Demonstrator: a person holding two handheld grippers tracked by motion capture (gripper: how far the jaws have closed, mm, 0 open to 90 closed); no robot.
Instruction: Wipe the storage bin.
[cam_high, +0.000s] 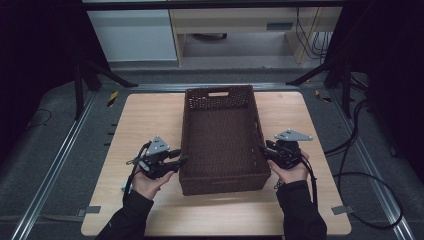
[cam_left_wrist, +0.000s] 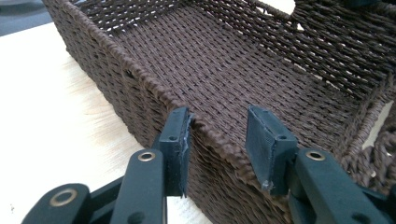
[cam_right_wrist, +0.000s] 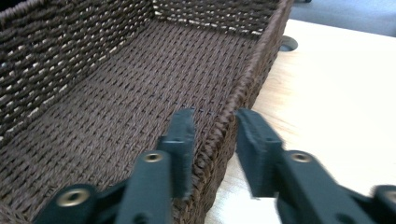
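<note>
A dark brown woven basket (cam_high: 220, 140) stands empty in the middle of the wooden table (cam_high: 145, 120). My left gripper (cam_high: 181, 159) is at its left wall near the front corner. In the left gripper view the jaws (cam_left_wrist: 219, 135) straddle the basket's rim (cam_left_wrist: 116, 88): one pad (cam_left_wrist: 175, 140) lies against the outside, the other stands apart inside. My right gripper (cam_high: 262, 148) is at the right wall. Its jaws (cam_right_wrist: 215, 135) also straddle the basket's rim (cam_right_wrist: 247, 70), with the outer pad (cam_right_wrist: 254, 144) clear of the weave. Both are open.
The person's forearms come in from the table's front edge. Bare tabletop lies to both sides of the basket and in front of it. Cables (cam_high: 360, 175) trail on the floor at the right. Black stand legs (cam_high: 100, 75) and a desk stand behind the table.
</note>
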